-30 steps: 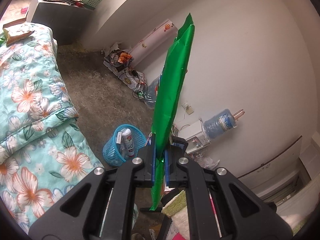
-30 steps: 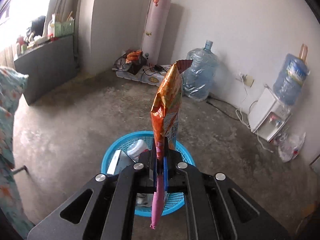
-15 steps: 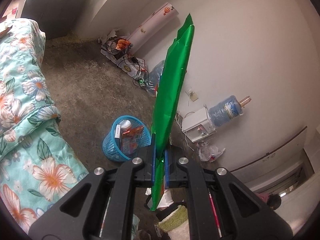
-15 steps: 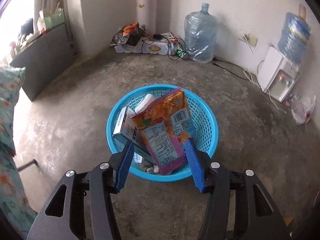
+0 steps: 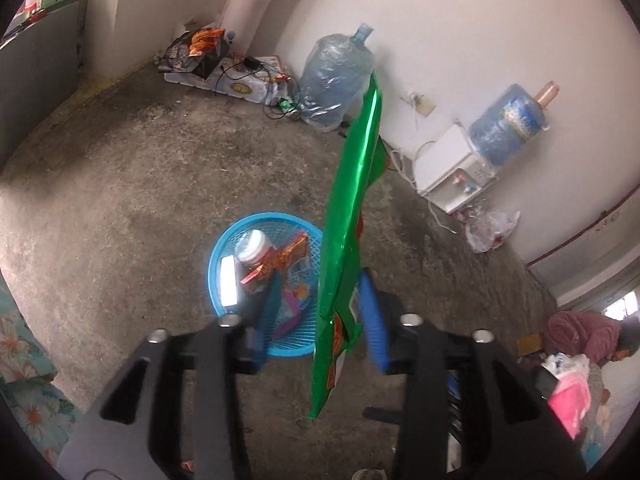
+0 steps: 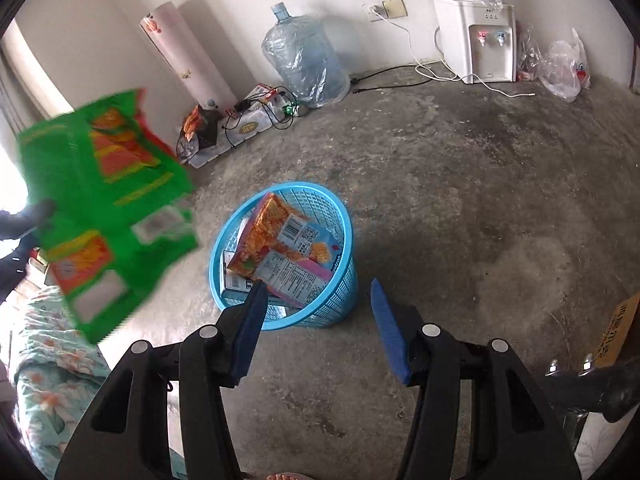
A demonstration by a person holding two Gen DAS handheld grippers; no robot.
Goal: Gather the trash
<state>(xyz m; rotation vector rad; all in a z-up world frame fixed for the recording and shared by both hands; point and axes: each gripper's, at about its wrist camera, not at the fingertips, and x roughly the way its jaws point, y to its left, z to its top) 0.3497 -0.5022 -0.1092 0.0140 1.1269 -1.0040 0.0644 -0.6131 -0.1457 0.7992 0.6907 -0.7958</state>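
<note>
wrappers (image 6: 280, 252) in basket (image 6: 344, 280), jug (image 6: 308, 60) behind

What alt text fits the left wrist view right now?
A green snack bag stands edge-on between the open left gripper pads, whose jaws have just been opening, above a blue basket already holding wrappers and a bottle on the concrete floor.

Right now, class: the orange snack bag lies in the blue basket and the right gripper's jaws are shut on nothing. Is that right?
One error: the right gripper stands open, its jaws apart, as the right wrist view shows. The orange snack bag does lie in the blue basket.
</note>
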